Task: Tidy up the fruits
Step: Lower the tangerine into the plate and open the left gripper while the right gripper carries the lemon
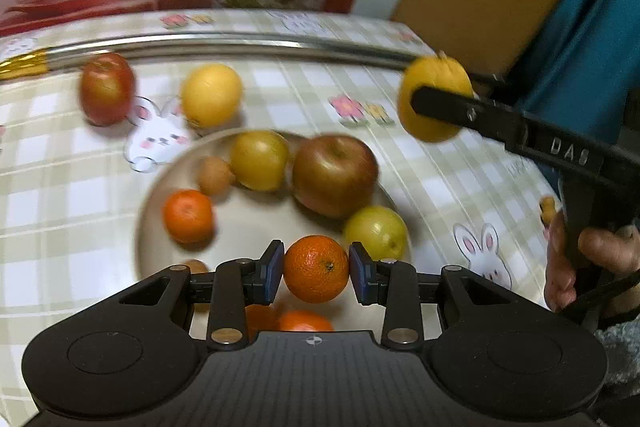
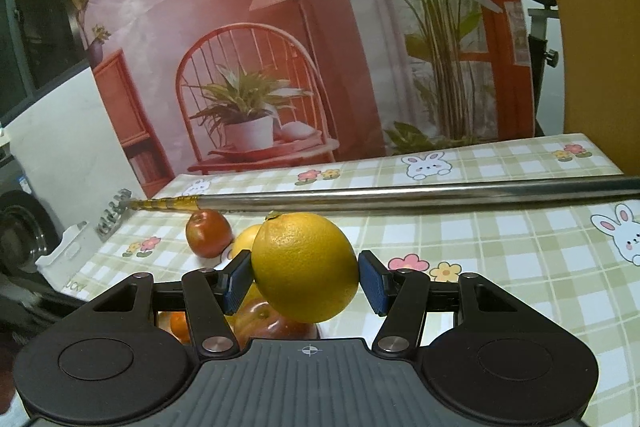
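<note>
In the left wrist view, the left gripper [image 1: 316,271] clamps a small orange tangerine [image 1: 316,269] between its blue pads, held above the near rim of the round plate [image 1: 248,223]. On the plate lie a large red-brown apple [image 1: 335,175] at its far right, a yellow-green fruit [image 1: 259,159] just left of the apple, a small tan fruit [image 1: 215,175] beside that, a second tangerine [image 1: 188,215] at the plate's left side and another yellow-green fruit [image 1: 376,231] at its right edge. Beyond the plate, on the checked tablecloth [image 1: 440,163], sit a red apple [image 1: 107,89] and a yellow citrus [image 1: 211,95]. A metal rod [image 1: 224,41] lies farther back. To the plate's far right, the right gripper [image 1: 436,103] grips a yellow orange [image 1: 434,99].

In the right wrist view, the right gripper [image 2: 306,277] squeezes the large yellow orange [image 2: 306,267] between both pads, raised off the tablecloth [image 2: 500,259]. Behind it rest the red apple [image 2: 209,233] and, partly hidden, the yellow citrus [image 2: 246,241], both in front of the metal rod [image 2: 400,195].
</note>
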`<state>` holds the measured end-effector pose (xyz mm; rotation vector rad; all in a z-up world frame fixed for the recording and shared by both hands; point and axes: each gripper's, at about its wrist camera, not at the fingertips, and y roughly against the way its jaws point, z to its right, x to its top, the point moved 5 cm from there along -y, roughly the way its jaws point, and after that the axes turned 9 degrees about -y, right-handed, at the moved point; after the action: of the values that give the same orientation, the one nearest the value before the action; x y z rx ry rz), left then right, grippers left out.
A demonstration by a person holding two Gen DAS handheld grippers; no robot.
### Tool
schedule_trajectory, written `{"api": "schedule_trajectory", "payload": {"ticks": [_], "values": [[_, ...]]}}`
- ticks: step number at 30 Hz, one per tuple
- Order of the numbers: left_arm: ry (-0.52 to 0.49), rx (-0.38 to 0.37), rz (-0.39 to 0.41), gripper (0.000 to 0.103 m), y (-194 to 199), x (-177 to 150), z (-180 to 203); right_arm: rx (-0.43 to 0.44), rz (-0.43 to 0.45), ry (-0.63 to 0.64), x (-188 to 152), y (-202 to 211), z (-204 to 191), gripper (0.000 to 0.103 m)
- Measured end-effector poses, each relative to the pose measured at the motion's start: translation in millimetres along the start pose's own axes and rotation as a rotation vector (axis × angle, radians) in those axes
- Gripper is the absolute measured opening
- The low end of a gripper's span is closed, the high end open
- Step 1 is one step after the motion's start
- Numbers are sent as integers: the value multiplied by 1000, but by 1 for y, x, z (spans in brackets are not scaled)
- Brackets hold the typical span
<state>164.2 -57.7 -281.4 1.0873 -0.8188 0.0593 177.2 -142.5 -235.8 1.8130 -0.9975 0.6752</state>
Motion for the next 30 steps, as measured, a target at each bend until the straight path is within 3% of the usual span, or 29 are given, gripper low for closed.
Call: {"api": "schedule_trajectory", "payload": {"ticks": [13, 25, 30], "values": [[-104, -47, -95, 37, -30, -9, 31, 10, 14, 1, -6, 17, -4, 53], [-141, -61, -96, 37, -38, -10, 41, 11, 22, 3, -5, 27, -4, 53], [-126, -64, -90, 46, -36, -8, 37, 12, 20, 4, -5, 28, -5, 53]]}}
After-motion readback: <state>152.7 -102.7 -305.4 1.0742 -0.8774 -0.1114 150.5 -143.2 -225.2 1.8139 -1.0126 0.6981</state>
